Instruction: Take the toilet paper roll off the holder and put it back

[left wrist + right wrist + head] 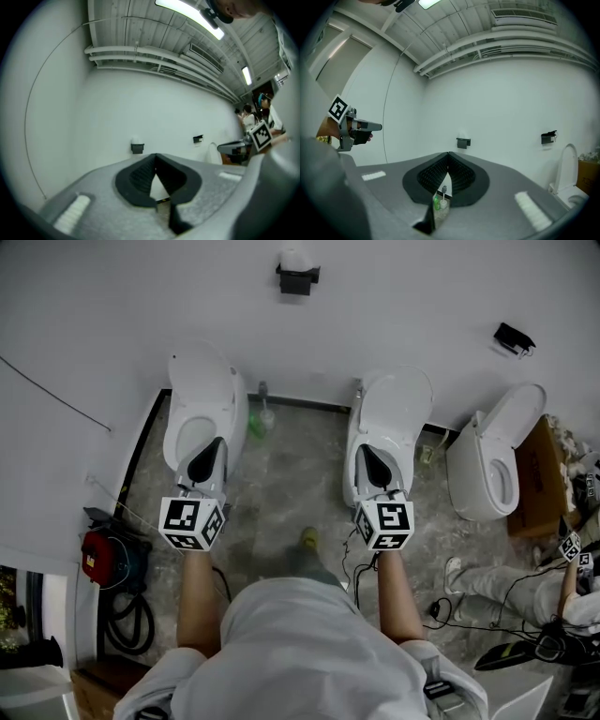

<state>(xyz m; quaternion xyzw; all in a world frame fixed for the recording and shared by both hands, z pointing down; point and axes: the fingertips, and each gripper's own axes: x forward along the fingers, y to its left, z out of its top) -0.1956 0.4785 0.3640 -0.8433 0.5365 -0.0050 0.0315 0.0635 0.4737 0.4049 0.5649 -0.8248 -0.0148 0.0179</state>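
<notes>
Aiming left gripper (208, 461) and right gripper (376, 465) level toward black wall-mounted holder (297, 279) carrying white toilet paper roll (294, 258), likely lining up; both jaw pairs are sitting together, empty

Glossy wht ceramic toilets (208, 390), matt stone floor (291, 474)

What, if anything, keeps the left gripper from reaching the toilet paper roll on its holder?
Probably nothing, so yes: open air lies between the left gripper and the toilet paper roll, though its jaws are shut.
</notes>
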